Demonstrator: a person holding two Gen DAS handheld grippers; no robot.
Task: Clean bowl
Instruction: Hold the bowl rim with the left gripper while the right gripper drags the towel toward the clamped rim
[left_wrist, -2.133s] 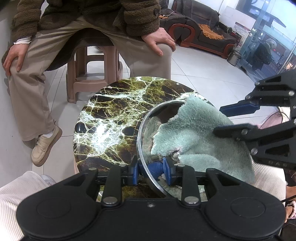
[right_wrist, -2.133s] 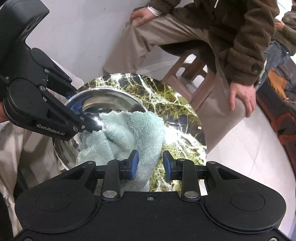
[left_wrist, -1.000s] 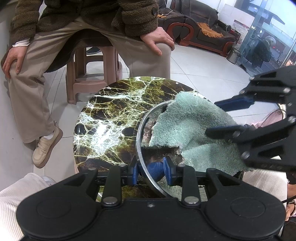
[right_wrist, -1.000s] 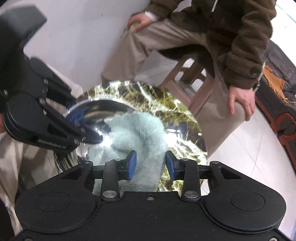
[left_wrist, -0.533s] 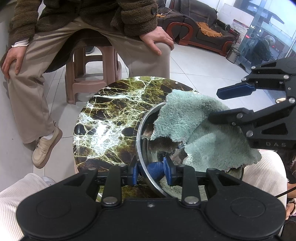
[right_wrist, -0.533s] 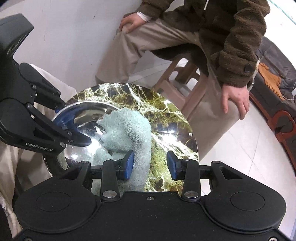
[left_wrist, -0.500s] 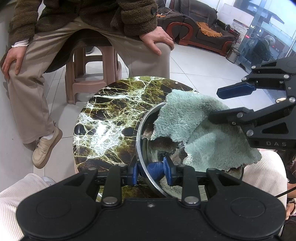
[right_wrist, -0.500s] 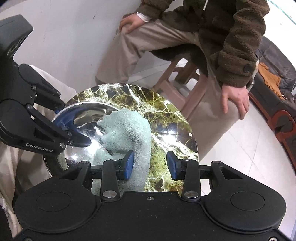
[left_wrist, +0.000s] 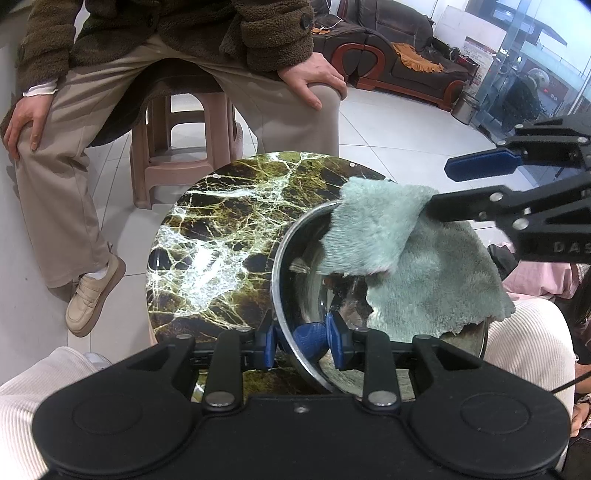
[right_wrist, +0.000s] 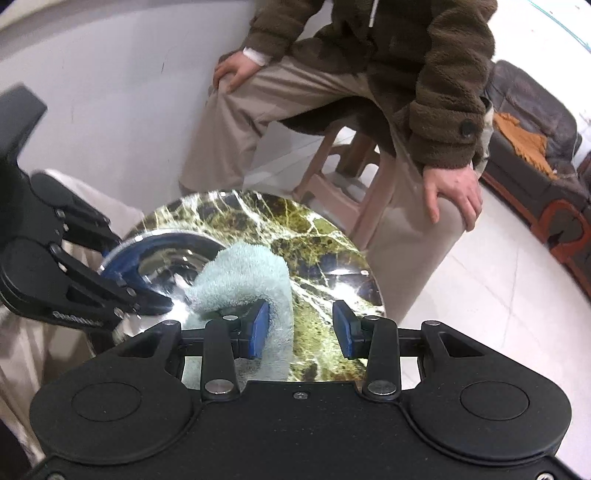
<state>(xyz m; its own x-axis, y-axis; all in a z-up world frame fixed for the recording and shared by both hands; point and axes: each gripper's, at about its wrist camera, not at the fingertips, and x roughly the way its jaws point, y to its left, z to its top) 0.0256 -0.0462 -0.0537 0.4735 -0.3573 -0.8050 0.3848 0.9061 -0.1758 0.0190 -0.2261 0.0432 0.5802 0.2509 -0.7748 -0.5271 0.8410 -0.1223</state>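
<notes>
Shiny round steel bowl (left_wrist: 314, 295) held tilted on the round green-veined marble surface (left_wrist: 221, 229).
Left gripper (left_wrist: 301, 341) jaws clamp its thin, slippery rim, a sound hold. Right gripper (right_wrist: 297, 326) jaws stand apart; the soft, light mint-green fleece cloth (left_wrist: 406, 251) drapes over one finger. Cloth hides the bowl's far side.

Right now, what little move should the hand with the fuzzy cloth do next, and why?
Probably lower the cloth back into the bowl and wipe again. It hangs from the right gripper, draped over the far rim, with shiny metal bare below, while the left gripper pinches the near rim to steady the bowl.
</notes>
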